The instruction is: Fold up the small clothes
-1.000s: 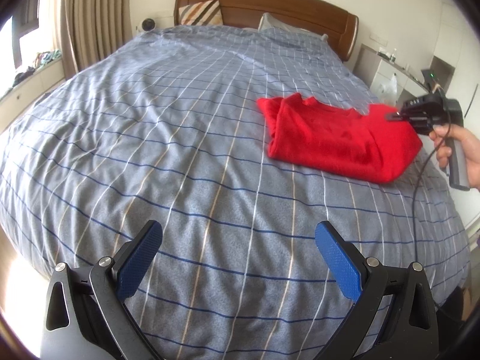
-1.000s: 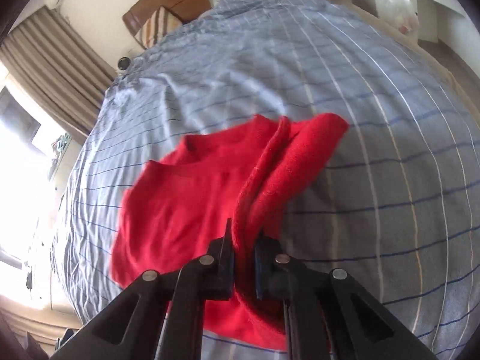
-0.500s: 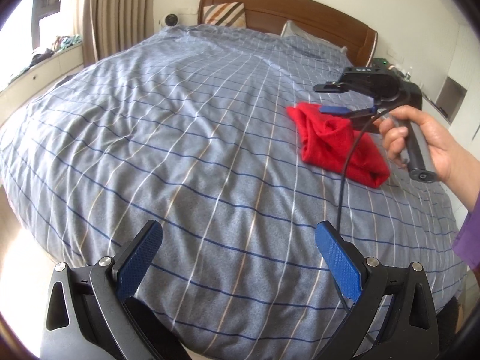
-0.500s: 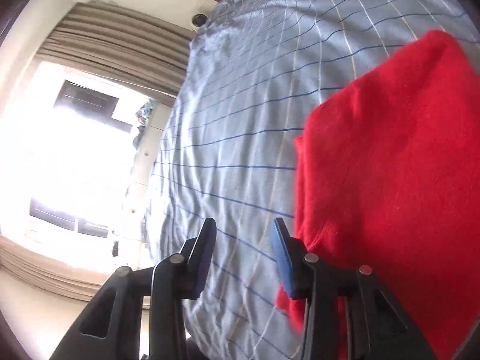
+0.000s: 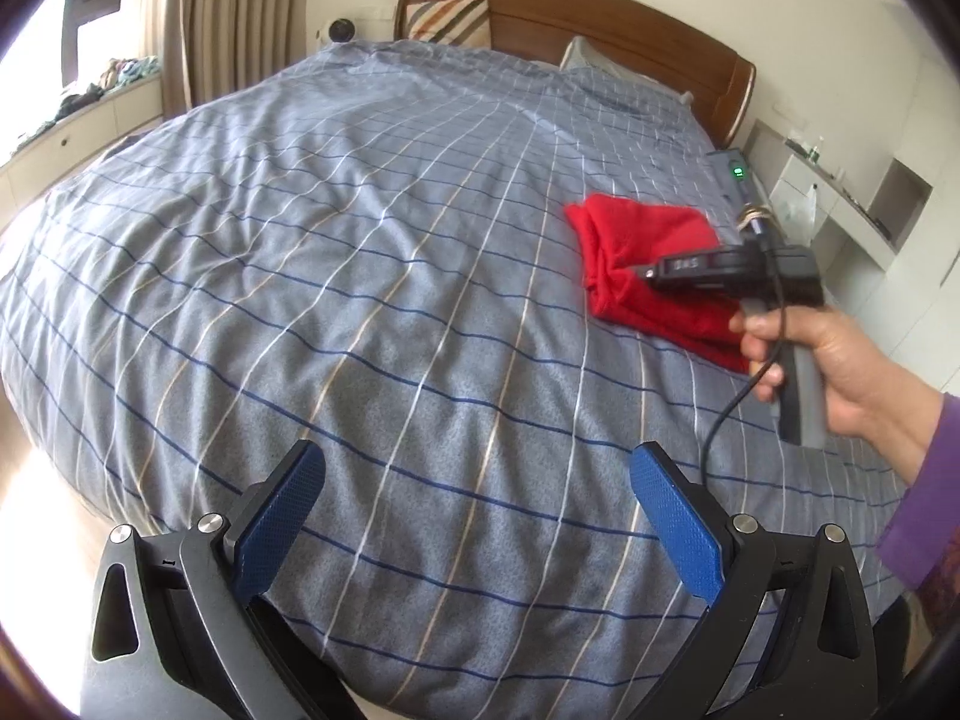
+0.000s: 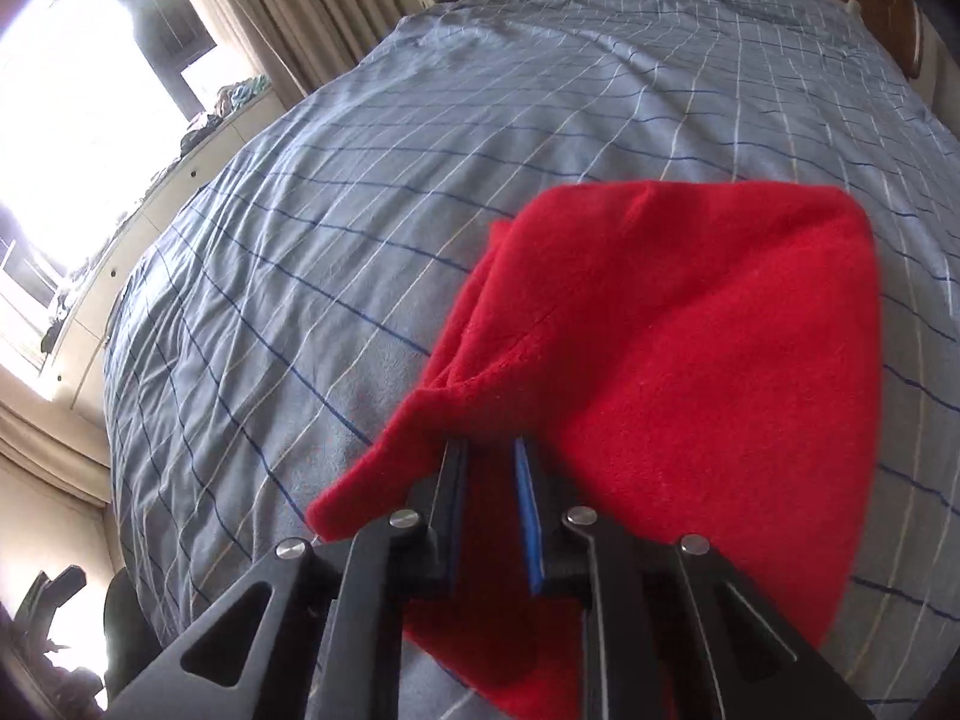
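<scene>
Fingers of my right gripper (image 6: 489,450) stand a narrow gap apart, tips under a raised edge of the red garment (image 6: 690,348); I cannot tell if they pinch it. Garment lies folded on the bed (image 5: 360,252), right side. Left gripper (image 5: 474,516) is wide open w/ nothing, 1 idle tool. I should close fully before lifting, then lay the edge flat w/o dragging.

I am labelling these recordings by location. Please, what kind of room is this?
Most likely a home bedroom. A large bed with a blue checked cover fills the view, with a wooden headboard and a striped pillow at its far end. Curtains hang beside a window.
</scene>
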Demonstrator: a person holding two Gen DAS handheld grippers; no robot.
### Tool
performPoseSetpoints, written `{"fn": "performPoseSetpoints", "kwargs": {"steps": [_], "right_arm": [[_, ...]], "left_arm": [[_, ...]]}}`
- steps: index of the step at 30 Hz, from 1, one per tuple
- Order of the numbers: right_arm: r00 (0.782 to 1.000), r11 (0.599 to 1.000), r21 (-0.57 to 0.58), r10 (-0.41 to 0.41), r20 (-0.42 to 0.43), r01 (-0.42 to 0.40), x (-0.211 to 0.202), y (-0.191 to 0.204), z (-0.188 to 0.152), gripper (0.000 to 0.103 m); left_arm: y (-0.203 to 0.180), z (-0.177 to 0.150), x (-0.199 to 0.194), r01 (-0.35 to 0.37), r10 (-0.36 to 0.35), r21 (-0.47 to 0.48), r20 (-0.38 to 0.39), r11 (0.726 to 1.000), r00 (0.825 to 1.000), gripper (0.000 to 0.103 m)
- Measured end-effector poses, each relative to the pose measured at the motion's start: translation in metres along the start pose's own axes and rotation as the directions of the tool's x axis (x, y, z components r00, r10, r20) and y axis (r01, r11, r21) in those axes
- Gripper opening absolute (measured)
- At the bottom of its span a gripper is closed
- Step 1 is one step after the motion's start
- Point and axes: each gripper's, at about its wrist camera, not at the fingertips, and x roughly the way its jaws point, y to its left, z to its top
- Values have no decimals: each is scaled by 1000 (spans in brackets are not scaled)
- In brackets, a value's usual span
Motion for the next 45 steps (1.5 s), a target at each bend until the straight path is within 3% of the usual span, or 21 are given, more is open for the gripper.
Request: {"fn": "performPoseSetpoints", "kwargs": {"steps": [2,4,8,11,13,16,19,20,21,23,24,26,30,35,40,45], "right_arm": [[998,997,-63,-52,19,53,12,20,-4,11],[998,998,-44,-41,51,43,0,22,-3,11],[989,999,23,24,149,-28,-63,0,-18,19],[982,997,76,-31,189,17,-99,-22,-44,23],[981,991,120,-85,173,64,-99,-33,-63,23],[997,984,171,-66,45,58,-58,-41,-89,23],[984,981,134,-151,93,138,-61,-20,-96,24],[982,980,148,-151,116,133,-69,-13,-98,31],[980,979,172,-137,147,111,-79,-8,-102,51],[969,978,197,-118,219,75,-99,4,-115,76],[960,979,189,-122,252,75,-108,11,-122,78],[949,983,147,-146,280,108,-118,22,-139,78],[949,981,103,-185,255,164,-122,29,-165,78],[953,976,161,-186,241,149,-126,17,-185,78],[962,970,209,-166,216,121,-123,13,-194,78],[968,974,206,-141,210,98,-122,21,-198,78]], "left_arm": [[-1,-2,-5,-8,8,12,4,1000,1000,102],[0,-3,-10,-20,19,22,13,1000,1000,102],[6,-3,-11,-27,27,12,16,1000,999,102],[3,1,-6,-11,11,2,11,1000,1000,102],[-5,6,-1,2,-2,16,5,1000,1000,102],[-22,13,0,33,-33,59,-5,998,999,102],[-32,21,-2,25,-26,106,11,994,1000,102],[-34,24,-2,8,-10,118,18,993,1000,102],[-36,26,-1,-9,6,125,20,992,1000,102],[-38,30,5,-27,25,131,14,991,1000,102],[-39,31,9,-33,32,134,6,990,999,102],[-43,31,14,-38,39,142,-6,989,999,102],[-50,27,18,0,4,129,-27,992,1000,102],[-58,24,19,38,-30,153,-55,988,998,102],[-55,24,17,21,-9,195,-65,981,998,102],[-41,22,15,7,4,168,-65,986,998,102]]}}
